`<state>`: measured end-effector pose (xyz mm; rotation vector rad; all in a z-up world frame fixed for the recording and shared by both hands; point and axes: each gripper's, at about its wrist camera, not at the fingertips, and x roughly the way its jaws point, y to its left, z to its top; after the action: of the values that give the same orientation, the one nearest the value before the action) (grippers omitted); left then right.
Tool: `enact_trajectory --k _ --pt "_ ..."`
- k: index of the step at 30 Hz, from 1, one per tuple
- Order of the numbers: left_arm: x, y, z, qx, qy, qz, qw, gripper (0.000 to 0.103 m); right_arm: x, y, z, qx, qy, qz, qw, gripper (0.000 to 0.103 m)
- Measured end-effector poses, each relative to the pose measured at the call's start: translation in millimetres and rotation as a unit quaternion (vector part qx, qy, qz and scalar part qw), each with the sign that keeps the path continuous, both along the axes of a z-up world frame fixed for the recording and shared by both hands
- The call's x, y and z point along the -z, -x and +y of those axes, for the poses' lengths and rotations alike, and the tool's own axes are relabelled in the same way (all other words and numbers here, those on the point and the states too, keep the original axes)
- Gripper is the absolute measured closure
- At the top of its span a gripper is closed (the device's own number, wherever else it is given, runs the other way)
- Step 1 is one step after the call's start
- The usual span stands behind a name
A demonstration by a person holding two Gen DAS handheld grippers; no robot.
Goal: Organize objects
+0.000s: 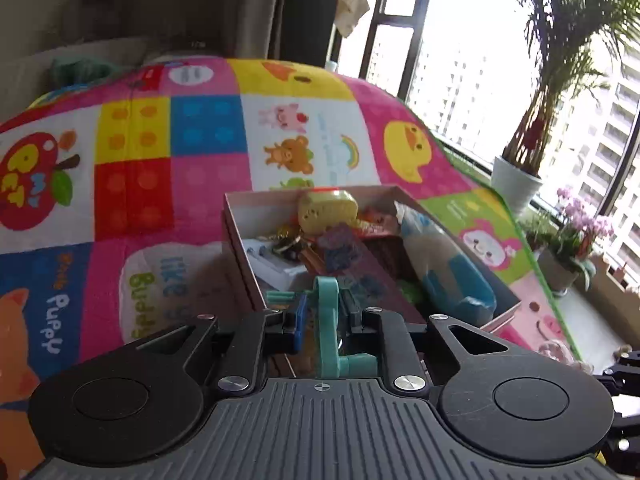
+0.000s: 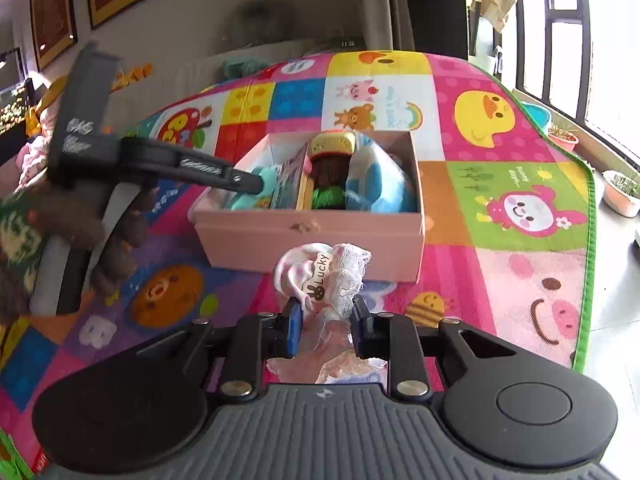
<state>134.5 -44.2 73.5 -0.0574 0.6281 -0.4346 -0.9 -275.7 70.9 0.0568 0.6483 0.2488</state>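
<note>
A pink cardboard box [image 2: 312,232] sits open on the colourful play mat; it also shows in the left wrist view [image 1: 236,236]. Inside lie a yellow toy [image 1: 328,208], a blue-and-white pouch [image 1: 448,268], a book and small items. My left gripper [image 1: 324,312] is shut on a teal plastic piece [image 1: 330,328] just over the box's near left edge; it appears in the right wrist view [image 2: 256,184] reaching in from the left. My right gripper [image 2: 324,312] is shut on a pink-and-white lace cloth tagged "Lucky" [image 2: 324,272], held in front of the box.
The play mat [image 2: 500,216] covers the floor. Potted plants [image 1: 516,176] and flower pots [image 2: 622,192] stand along the window at the right. A wall with framed pictures and clutter lies at the far left.
</note>
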Motion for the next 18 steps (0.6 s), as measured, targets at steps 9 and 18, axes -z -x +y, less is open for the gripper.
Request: enact_trajectory --k 9,18 --pt "-1.7 37.9 59.6 -0.069 0.103 0.001 0.9922 0.085 -88.9 -111.7 28.4 -0.037 -0.039 -0.026 0.998 0.079" --pt "37.5 56.4 95.7 -0.066 0.140 0.067 0.9858 0.085 -5.4 -254.4 117.4 0.007 -0.004 0.126 0.992 0.079"
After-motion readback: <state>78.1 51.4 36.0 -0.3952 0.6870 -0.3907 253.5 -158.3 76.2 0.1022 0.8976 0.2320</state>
